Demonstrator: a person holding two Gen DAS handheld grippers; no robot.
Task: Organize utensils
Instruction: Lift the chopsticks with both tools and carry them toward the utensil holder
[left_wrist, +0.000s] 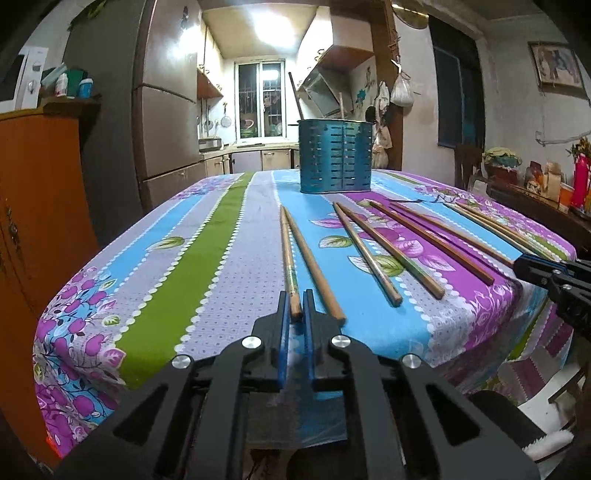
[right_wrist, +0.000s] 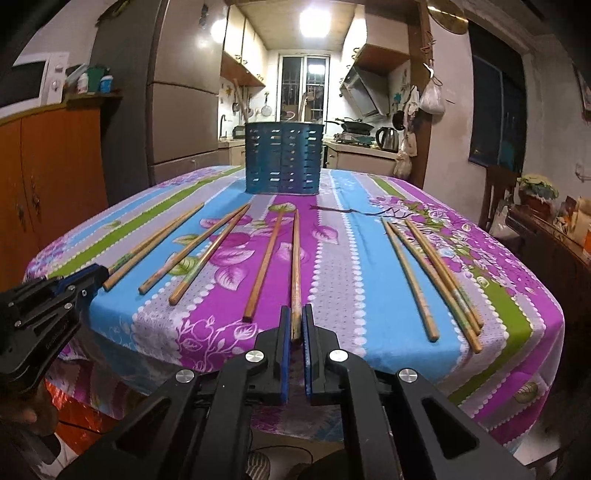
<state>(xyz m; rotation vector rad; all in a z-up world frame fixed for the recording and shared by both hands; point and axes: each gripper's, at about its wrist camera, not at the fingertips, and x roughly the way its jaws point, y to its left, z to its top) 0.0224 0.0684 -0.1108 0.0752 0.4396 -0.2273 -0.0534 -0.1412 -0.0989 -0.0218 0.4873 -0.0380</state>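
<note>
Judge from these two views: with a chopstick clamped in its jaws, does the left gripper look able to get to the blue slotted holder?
Probably yes. The left gripper is shut on a chopstick, and only bare tablecloth lies between it and the blue slotted holder. Distance cannot be judged.

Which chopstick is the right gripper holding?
The right gripper pinches the near end of the fifth chopstick from the left; the others lie free.
</note>
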